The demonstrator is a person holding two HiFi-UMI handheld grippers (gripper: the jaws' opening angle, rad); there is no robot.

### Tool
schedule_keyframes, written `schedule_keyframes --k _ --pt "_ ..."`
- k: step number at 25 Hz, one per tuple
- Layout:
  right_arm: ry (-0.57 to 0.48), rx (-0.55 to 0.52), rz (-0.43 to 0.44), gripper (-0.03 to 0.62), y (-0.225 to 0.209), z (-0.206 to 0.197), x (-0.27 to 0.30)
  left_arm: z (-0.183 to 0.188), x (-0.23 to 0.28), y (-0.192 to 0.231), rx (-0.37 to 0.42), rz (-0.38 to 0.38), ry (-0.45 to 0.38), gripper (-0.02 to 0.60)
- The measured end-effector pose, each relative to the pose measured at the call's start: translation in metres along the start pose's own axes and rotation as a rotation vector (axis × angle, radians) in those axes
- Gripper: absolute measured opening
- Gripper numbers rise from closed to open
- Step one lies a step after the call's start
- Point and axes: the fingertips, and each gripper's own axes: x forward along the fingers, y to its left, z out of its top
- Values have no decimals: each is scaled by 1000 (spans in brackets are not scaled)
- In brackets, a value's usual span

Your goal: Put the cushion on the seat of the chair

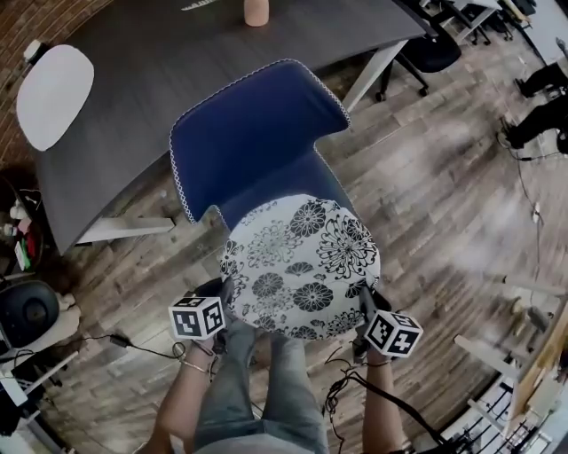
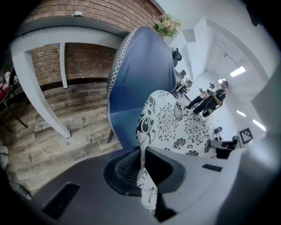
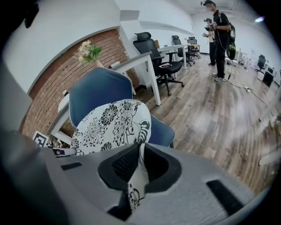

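A round white cushion [image 1: 302,266] with black flower print hangs over the front of the blue chair [image 1: 253,133], covering most of its seat. My left gripper [image 1: 224,297] is shut on the cushion's left rim, my right gripper [image 1: 364,306] on its right rim. In the left gripper view the cushion [image 2: 175,123] runs edge-on between the jaws of the left gripper [image 2: 142,169], with the chair's back [image 2: 140,70] behind it. In the right gripper view the cushion [image 3: 112,125] is pinched by the right gripper [image 3: 140,169] in front of the chair [image 3: 99,96].
A dark grey desk [image 1: 177,62] stands right behind the chair, with a white oval pad [image 1: 53,93] and a pink cup [image 1: 256,11] on it. Cables [image 1: 355,390] lie on the wood floor by the person's legs. Office chairs [image 3: 160,57] and two people [image 3: 219,35] are farther off.
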Motion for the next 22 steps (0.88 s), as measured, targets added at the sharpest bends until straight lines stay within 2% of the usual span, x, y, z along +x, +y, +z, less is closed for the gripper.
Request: schedule_keyframes --k 9,12,14,22 --pt "3 -34 11 29 1 1 0 -4 -8 -13 57 9 13 12" --pt "-66 45 -27 29 15 -15 -19 13 -21 -13 175 -36 47 14" --pt "-96 80 -39 29 20 -22 -27 16 -24 -14 217 -60 67 14" --pt "-84 15 -3 29 9 -2 -12 12 -16 -14 174 -18 49 14"
